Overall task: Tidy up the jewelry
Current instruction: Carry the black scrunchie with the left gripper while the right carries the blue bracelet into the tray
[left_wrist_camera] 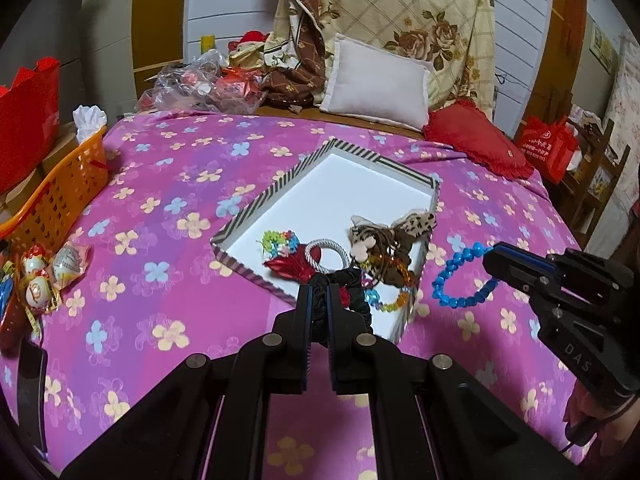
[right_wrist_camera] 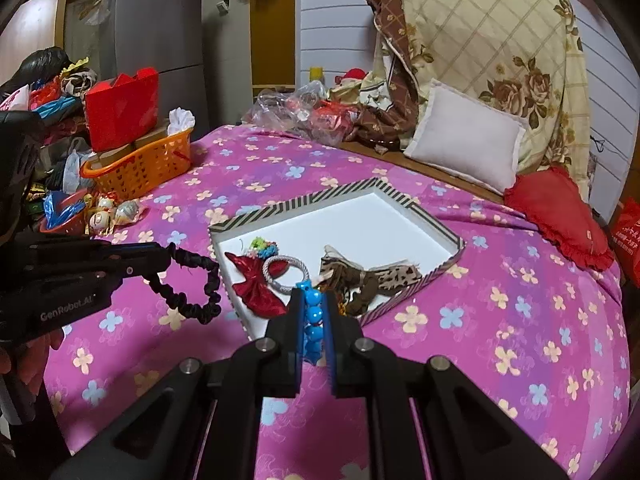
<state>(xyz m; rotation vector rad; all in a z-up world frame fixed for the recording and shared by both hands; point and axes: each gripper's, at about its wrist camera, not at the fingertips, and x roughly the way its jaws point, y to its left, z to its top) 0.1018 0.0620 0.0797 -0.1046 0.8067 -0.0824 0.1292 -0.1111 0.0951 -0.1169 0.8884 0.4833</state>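
Holding one piece in each hand, I have both sets of jaws closed down to the width of what they carry. My left gripper pinches a black scrunchie; from the right wrist view its loop hangs free in the air above the pink flowered bedspread, just outside the near left corner of the striped-edged box. My right gripper is clamped on a blue bead bracelet, beads stacked between the pads, and the rest of the ring dangles beside the box's right edge. I judge both are pinched at one point on the loop so the remainder hangs clear and can be lowered in without snagging. The box lies open on the bed with its white floor mostly bare toward the far corner. Crowded at its near end are a red bow, a grey cord hair tie, a leopard-print bow and a multicoloured beaded piece, with more coloured beads at the near right corner. Both items seem to be on their way into that box, which still has room at its far end. Whether either loop touches the bedspread I cannot tell.
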